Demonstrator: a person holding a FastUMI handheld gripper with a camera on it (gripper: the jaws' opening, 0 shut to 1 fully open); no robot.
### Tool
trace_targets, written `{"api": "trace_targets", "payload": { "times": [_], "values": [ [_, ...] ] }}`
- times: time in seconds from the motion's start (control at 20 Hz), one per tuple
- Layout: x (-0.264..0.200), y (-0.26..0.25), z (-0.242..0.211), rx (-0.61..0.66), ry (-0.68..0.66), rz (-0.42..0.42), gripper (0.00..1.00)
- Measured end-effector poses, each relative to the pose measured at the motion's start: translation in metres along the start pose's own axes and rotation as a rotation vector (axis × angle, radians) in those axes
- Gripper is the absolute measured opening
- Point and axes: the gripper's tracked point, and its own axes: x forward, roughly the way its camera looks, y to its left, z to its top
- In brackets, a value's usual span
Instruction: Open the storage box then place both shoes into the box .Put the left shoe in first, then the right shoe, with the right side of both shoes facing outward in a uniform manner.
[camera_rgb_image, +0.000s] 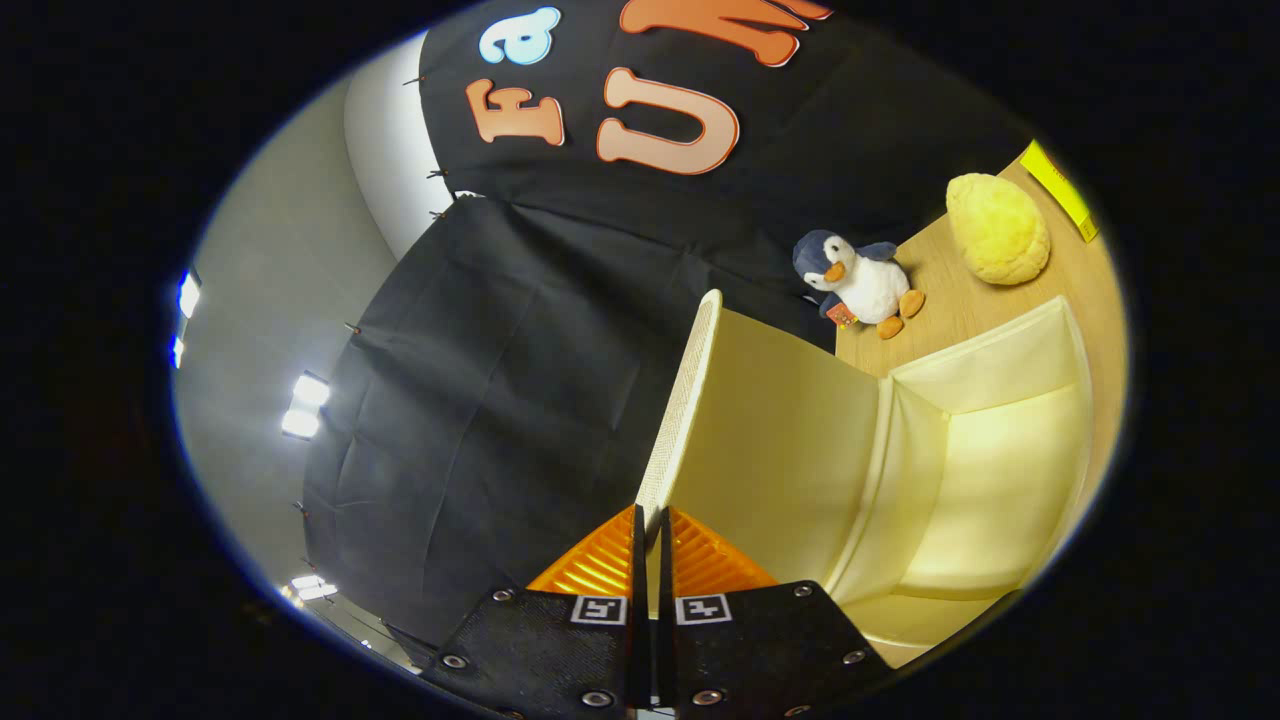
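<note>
Cream-coloured plastic is running straight ahead of the jaws: it is the lid (770, 420) of the storage box (1000, 480), swung up and standing nearly on edge. Its perforated rim is coming down into the narrow slot between the two fingers, and the jaws (650, 540) are nearly closed, pinching that rim with both fingers pressing on it. To the right of the fingers the box itself is lying wide open on the wooden counter (960, 300), its pale interior showing a back wall and a floor with nothing inside.

Beyond the lid, further along the counter, a plush penguin (855, 282) is sitting against the black cloth wall, and to its right a fuzzy yellow cushion-like toy (997, 228) is resting near a flat yellow box (1058, 188) at the counter's far edge. These are standing well apart from the jaws and are playing no part in the job.

As for progress, the opening step is looking almost done: the lid is raised high and the compartment is exposed, though the jaws are holding the lid rather than having let it rest. Everything else is remaining. The left shoe is to go in first, then the right one, each with its right side turned outward. I am judging that the next move is calling for the jaws to let go of the lid without it dropping shut.
</note>
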Motion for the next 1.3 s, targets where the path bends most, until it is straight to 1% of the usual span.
{"api": "trace_targets", "payload": {
  "times": [0.15,0.25,0.3,0.35,0.4,0.45,0.65,0.75,0.85,1.0,1.15,1.3],
  "values": [
    [0.033,0.001,-0.012,0.020,0.038,-0.057,0.08],
    [0.049,-0.001,-0.023,0.014,0.061,-0.099,0.26],
    [0.053,-0.003,-0.027,-0.010,0.070,-0.117,0.54],
    [0.054,-0.003,-0.030,-0.048,0.074,-0.141,0.68],
    [0.053,-0.009,-0.032,-0.089,0.073,-0.173,0.91],
    [0.051,-0.015,-0.033,-0.122,0.073,-0.198,0.96],
    [0.036,-0.036,-0.026,-0.189,0.045,-0.270,0.98],
    [0.017,-0.047,-0.014,-0.221,0.012,-0.309,0.97],
    [-0.006,-0.063,0.001,-0.261,-0.028,-0.366,0.98],
    [-0.051,-0.098,0.022,-0.310,-0.080,-0.476,0.98],
    [-0.098,-0.123,0.037,-0.326,-0.127,-0.558,0.98],
    [-0.157,-0.145,0.052,-0.383,-0.177,-0.673,0.98]
  ]
}}
